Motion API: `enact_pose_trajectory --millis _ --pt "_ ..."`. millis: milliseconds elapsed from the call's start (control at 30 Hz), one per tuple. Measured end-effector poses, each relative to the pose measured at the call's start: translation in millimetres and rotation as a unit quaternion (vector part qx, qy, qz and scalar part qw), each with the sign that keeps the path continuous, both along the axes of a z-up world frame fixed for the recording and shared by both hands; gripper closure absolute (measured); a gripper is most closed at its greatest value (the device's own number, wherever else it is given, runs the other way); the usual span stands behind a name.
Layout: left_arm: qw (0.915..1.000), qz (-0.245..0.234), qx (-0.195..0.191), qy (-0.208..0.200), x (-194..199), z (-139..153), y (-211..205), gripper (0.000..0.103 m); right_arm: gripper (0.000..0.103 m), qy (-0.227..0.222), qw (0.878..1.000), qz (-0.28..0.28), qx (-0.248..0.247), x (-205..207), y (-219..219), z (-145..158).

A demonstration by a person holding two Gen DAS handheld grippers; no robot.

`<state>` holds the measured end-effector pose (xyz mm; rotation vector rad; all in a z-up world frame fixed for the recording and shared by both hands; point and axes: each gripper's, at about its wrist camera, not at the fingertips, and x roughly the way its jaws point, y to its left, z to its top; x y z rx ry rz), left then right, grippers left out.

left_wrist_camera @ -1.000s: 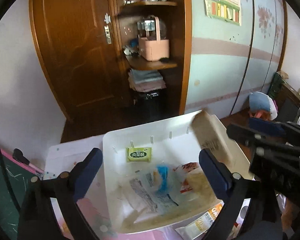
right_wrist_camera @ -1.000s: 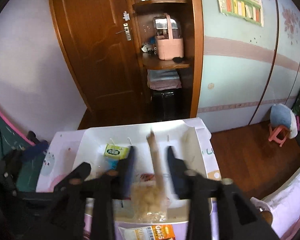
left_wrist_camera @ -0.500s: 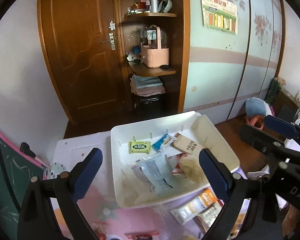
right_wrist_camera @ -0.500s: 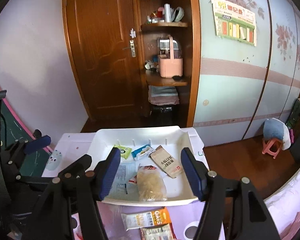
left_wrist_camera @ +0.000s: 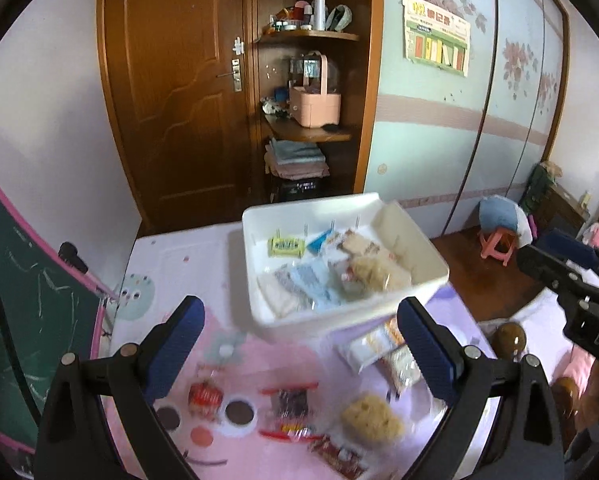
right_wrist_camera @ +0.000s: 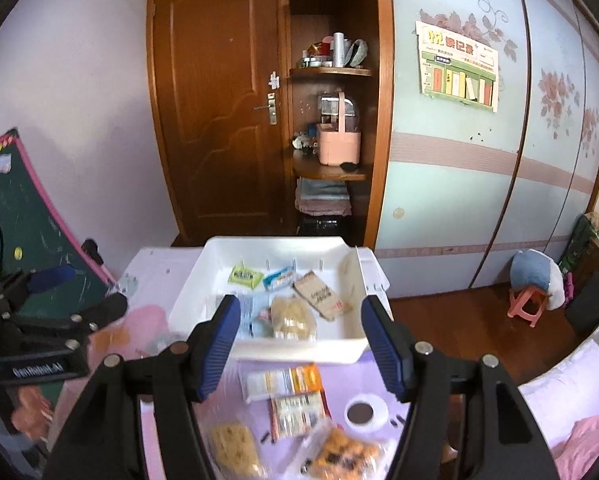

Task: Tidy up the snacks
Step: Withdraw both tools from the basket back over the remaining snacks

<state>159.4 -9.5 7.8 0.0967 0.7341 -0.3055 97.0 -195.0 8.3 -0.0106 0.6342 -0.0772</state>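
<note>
A white bin [left_wrist_camera: 427, 276] [right_wrist_camera: 299, 350] stands on the pink table and holds several snack packets: a green one [right_wrist_camera: 243, 276], a brown one [right_wrist_camera: 319, 296] and a pale crisp bag [right_wrist_camera: 291, 318]. Loose snacks lie in front of it: an orange-white packet [right_wrist_camera: 283, 382], a red packet [left_wrist_camera: 205, 396] and a yellow cake [left_wrist_camera: 373, 420]. My left gripper [left_wrist_camera: 299, 354] is open and empty above the loose snacks. My right gripper [right_wrist_camera: 299, 344] is open and empty, back from the bin's front wall.
A green chalkboard [left_wrist_camera: 31, 300] leans at the table's left. A wooden door [right_wrist_camera: 219, 120] and corner shelves with a pink basket [right_wrist_camera: 337, 146] stand behind. A stool [right_wrist_camera: 527, 304] sits on the floor at right.
The right gripper let the brown packet go into the bin and opened wide. Both grippers pulled back and up from the bin, bringing the loose snacks on the table into view.
</note>
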Motion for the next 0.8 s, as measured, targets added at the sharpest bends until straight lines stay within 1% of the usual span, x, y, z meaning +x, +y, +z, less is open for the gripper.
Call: enact_pose_trajectory --millis 133,267,333,433,667,733,800 --pt "0.9999 -0.004 0.008 0.011 -27.5 -14.1 14.9 0.006 0.04 0.017 1.0 0.02 -0.007 -21.0 7.8 -14.4" --pt "0.9998 -0.008 0.012 0.016 -54.4 -28.8 28.0 0.006 0.04 0.035 0.998 0.057 -0.003 -40.2 17.9 -31.6" --pt "0.9997 -0.007 0.014 0.017 -67.4 -35.7 32.1 0.006 0.04 0.046 0.997 0.06 -0.005 -48.0 22.2 -40.2" --pt "0.9998 -0.007 0.01 0.018 -82.2 -43.3 37.5 0.006 0.04 0.056 0.996 0.068 0.006 -56.4 23.9 -48.8" --pt "0.9998 -0.002 0.002 0.02 -102.5 -60.3 44.8 0.006 0.04 0.079 0.994 0.075 0.014 -76.5 32.6 -70.6" --pt "0.9998 0.0 0.005 0.019 -106.4 -69.5 43.9 0.006 0.04 0.089 0.992 0.091 0.021 -83.8 37.2 -81.3" --pt "0.9996 0.004 0.014 0.025 -108.0 -80.3 41.6 0.006 0.04 0.093 0.99 0.105 0.011 -90.0 42.6 -90.9"
